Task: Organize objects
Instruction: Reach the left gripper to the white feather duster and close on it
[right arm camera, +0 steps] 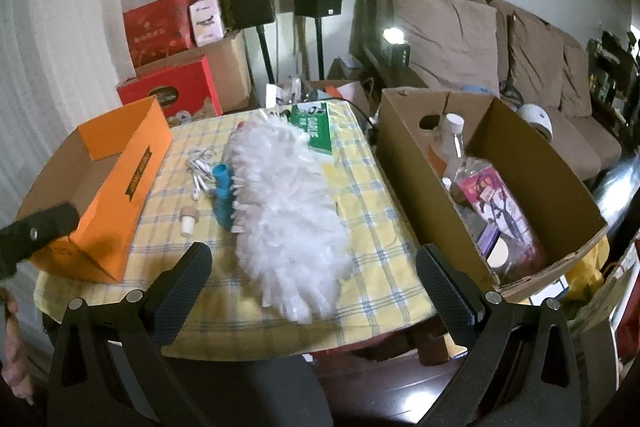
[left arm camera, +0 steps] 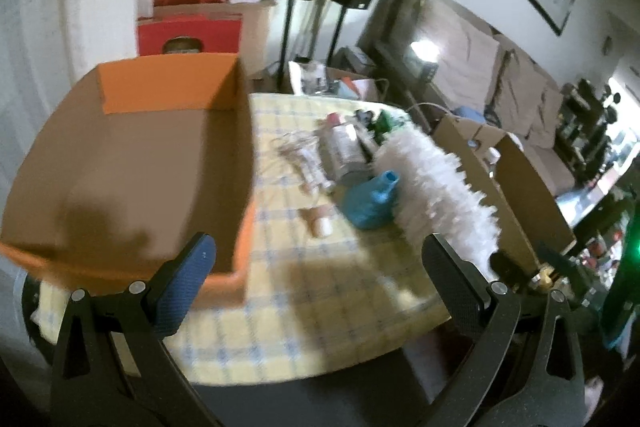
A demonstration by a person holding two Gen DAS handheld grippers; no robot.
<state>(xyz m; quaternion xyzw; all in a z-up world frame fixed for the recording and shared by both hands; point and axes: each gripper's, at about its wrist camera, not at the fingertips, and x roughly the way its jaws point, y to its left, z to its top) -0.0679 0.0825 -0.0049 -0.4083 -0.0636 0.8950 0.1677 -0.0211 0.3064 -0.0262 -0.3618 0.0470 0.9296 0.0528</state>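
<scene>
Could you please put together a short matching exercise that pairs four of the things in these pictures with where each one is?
Things:
1. feather duster
2. clear bottle
3. cork stopper
4. orange box

Places:
A. inside the cardboard box on the right of the table
B. at the left end of the table
C. lying down the middle of the checked cloth
D. on the cloth between the orange box and the feather duster

Pairs: 1-C, 2-A, 3-D, 4-B
</scene>
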